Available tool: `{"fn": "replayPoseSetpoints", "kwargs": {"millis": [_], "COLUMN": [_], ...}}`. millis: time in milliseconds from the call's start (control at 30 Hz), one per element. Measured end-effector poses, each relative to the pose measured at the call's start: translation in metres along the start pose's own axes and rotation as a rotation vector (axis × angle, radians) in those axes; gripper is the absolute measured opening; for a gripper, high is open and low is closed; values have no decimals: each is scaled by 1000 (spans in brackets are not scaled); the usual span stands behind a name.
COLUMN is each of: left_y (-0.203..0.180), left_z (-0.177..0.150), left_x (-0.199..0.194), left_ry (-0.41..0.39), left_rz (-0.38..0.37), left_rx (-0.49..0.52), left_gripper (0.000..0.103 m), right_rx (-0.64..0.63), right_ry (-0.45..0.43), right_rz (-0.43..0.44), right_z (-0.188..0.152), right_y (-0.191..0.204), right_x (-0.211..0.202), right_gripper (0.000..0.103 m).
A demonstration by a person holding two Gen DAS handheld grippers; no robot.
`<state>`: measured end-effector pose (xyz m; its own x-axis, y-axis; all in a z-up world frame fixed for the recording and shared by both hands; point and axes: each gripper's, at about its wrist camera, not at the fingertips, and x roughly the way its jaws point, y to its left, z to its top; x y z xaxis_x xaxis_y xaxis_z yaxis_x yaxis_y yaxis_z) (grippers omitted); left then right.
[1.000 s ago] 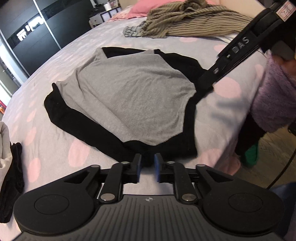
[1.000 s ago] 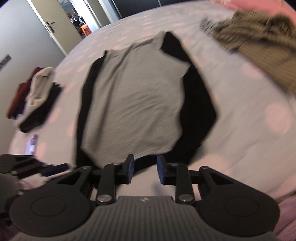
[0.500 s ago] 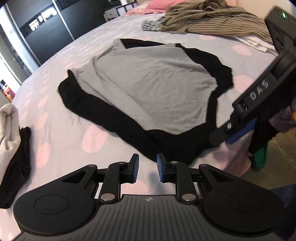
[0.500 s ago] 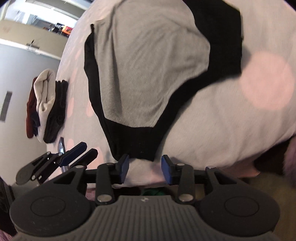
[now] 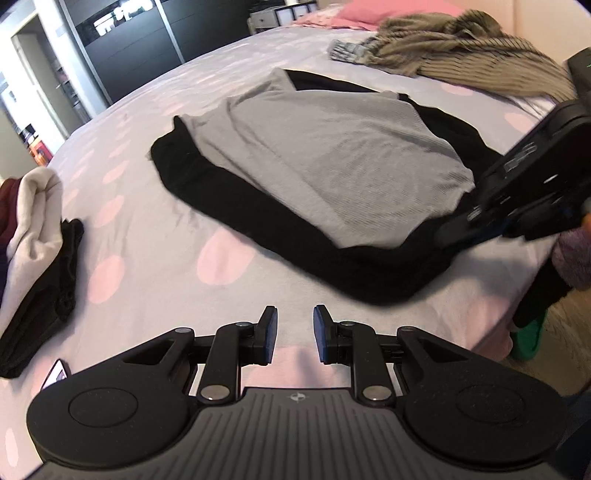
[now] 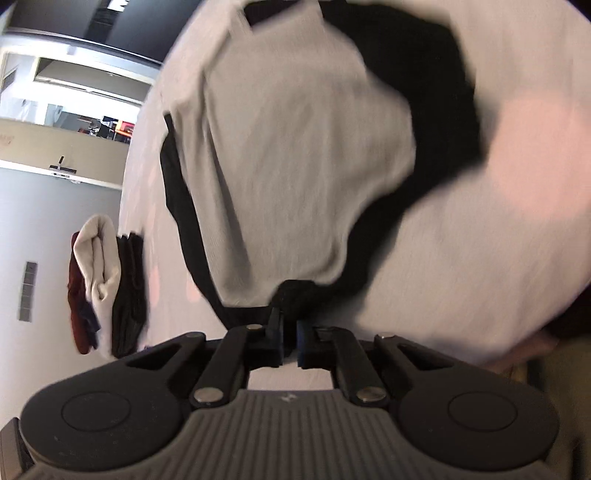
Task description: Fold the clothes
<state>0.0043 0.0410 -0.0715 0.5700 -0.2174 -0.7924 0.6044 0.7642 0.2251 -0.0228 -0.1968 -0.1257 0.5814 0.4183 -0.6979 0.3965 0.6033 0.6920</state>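
Note:
A grey shirt with black sleeves and hem [image 5: 332, 166] lies flat on the dotted bed sheet [image 5: 155, 236]. In the right wrist view the same shirt [image 6: 295, 147] fills the middle, and my right gripper [image 6: 290, 328] is shut on a bunched bit of its black hem. The left wrist view shows that gripper [image 5: 454, 229] at the shirt's near right corner. My left gripper [image 5: 294, 332] hovers over bare sheet in front of the hem, open with nothing between its blue pads.
A stack of folded clothes [image 5: 33, 221] sits at the left of the bed [image 6: 103, 288]. A striped olive garment [image 5: 461, 48] and a pink pillow [image 5: 369, 11] lie at the far end. The bed edge and floor are at the right, with a green object [image 5: 528, 339].
My right gripper rolled, dropped to the shirt's near hem and closed on the black fabric. My left gripper drifted away from the hem, staying open.

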Motion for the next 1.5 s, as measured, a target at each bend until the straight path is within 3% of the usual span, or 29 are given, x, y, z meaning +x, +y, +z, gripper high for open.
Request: {"fn": "replayPoseSetpoints", "kwargs": {"millis": [233, 533, 667, 767, 900, 1000, 1133, 1367, 1500], "left_y": [3, -11, -33, -57, -89, -116, -153, -205, -215], "left_z": [15, 85, 126, 159, 199, 220, 230, 229, 222], "left_x": [-13, -34, -24, -12, 13, 37, 71, 135, 161], "left_ry": [-42, -129, -155, -156, -125, -101, -89, -12, 66], "left_rz": [-11, -97, -123, -175, -263, -323, -406, -523, -559], "left_rx": [7, 125, 278, 417, 584, 704, 876, 1116, 1176], "left_gripper": [19, 19, 19, 19, 20, 32, 46, 47, 47], "right_rx": [-10, -99, -90, -159, -276, -332, -316, -257, -222], "right_ry": [-99, -169, -129, -67, -61, -58, -40, -19, -26], "right_rz": [-205, -359, -336, -320, -316, -293, -255, -205, -198], "right_z": [28, 43, 43, 39, 45, 50, 60, 68, 70], "right_y": [-22, -52, -73, -75, -67, -62, -65, -71, -73], "right_x": [-56, -125, -142, -135, -124, -116, -106, -98, -94], "right_gripper": [6, 6, 6, 6, 6, 6, 6, 6, 6]}}
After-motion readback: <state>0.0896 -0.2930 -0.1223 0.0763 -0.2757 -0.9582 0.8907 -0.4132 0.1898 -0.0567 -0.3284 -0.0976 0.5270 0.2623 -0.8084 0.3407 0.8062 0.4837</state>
